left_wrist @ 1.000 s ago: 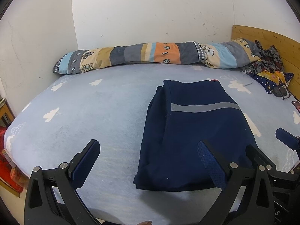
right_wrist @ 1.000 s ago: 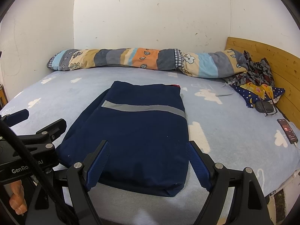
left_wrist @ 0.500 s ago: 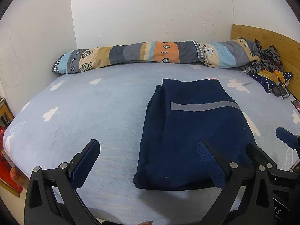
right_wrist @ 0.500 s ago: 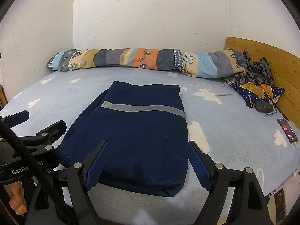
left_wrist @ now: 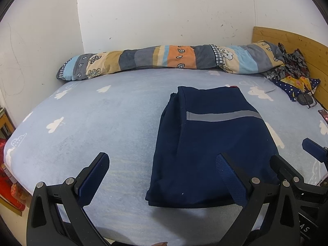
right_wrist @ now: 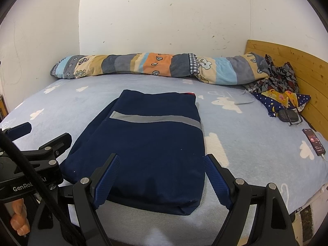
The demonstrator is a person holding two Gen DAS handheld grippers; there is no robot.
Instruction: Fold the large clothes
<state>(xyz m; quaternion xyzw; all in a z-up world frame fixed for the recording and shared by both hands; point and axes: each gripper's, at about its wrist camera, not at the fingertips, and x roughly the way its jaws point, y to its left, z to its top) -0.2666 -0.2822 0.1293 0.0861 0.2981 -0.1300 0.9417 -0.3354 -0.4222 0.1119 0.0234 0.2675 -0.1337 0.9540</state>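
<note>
Both grippers wide apart at the jaws and empty: left gripper hovering over the near left corner of the garment, right gripper over its near right part, neither pad touching cloth. Navy garment, with a grey stripe across it, lying folded to a tidy rectangle on the bed, near the front edge, long sides running away toward the quilt. Looks close to finished; possibly one more fold left, near end over far end, or only a smoothing. If folding again: lower both together, pinch all layers at the two near corners rather than the top layer alone, lift only enough to clear, carry level toward the stripe, lay down with edges matched, then let go at once on both sides. Worth watching the left side of the garment, where lower layers stick out past the top one; squaring these before any lift would keep the stack from skewing. Thick, soft cloth, likely to slump if held by one corner. Beyond the garment: pale blue sheet with white clouds, flat and mostly bare. Behind it, a rolled patchwork quilt along a scuffed white wall. Right of the garment, well apart: a heap of patterned clothes against the wooden headboard, and a phone near the bed's edge.
</note>
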